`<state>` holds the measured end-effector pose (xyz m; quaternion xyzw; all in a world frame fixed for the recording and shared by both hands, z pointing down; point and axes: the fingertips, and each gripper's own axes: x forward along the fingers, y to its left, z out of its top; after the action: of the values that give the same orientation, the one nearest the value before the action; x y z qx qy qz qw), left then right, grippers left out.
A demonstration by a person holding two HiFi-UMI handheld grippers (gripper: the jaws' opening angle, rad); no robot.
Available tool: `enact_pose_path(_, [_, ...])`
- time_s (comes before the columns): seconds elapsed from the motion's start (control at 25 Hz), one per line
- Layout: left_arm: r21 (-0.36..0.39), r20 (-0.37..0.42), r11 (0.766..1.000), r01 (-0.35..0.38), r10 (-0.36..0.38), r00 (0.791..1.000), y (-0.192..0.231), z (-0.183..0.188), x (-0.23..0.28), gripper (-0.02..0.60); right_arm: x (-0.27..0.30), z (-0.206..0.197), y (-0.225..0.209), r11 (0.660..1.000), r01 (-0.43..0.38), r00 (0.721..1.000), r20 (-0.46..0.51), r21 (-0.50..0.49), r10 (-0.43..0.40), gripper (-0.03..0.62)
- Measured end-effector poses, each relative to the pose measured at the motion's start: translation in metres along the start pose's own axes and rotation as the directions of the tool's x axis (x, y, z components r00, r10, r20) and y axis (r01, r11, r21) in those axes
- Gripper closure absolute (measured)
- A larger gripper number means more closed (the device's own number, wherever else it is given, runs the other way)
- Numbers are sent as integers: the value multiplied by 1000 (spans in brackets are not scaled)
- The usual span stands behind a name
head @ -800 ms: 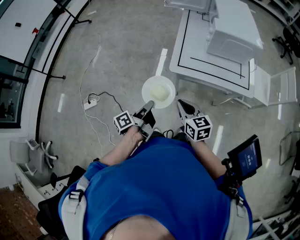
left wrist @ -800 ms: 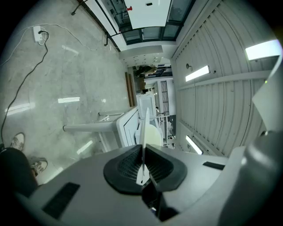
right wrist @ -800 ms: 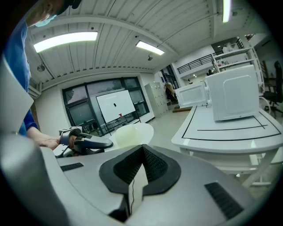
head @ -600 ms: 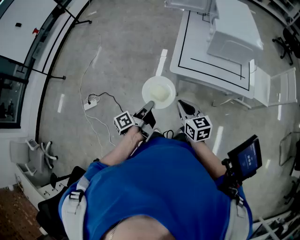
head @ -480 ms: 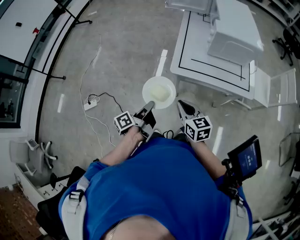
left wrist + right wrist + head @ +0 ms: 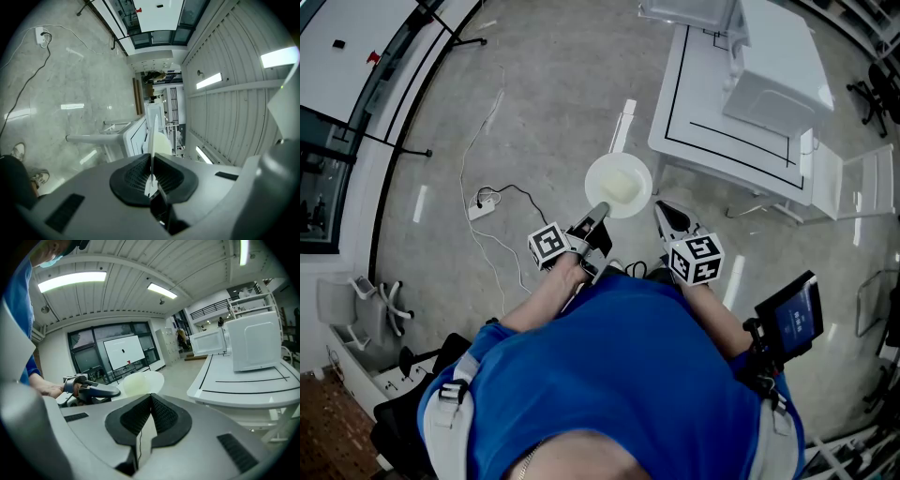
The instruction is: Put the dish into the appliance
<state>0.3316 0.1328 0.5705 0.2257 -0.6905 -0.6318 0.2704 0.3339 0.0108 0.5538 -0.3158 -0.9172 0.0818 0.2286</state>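
My left claw (image 6: 598, 214) is clamped on the rim of the white dish (image 6: 619, 184). I hold the dish over the floor (image 6: 534, 112), just short of the bench (image 6: 712, 141) and near its closest corner. My right claw (image 6: 662, 209) is pinched together on nothing, beside the dish and also short of the bench. The white appliance (image 6: 776, 94) stands on the bench, well apart from the dish.
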Motion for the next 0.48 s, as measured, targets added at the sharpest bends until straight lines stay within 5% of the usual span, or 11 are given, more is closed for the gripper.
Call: enact_pose_path(0.48, [7, 56, 1000, 7, -7, 998, 8, 54, -32, 563, 50, 9, 37, 998, -44, 999, -6, -53, 44, 592])
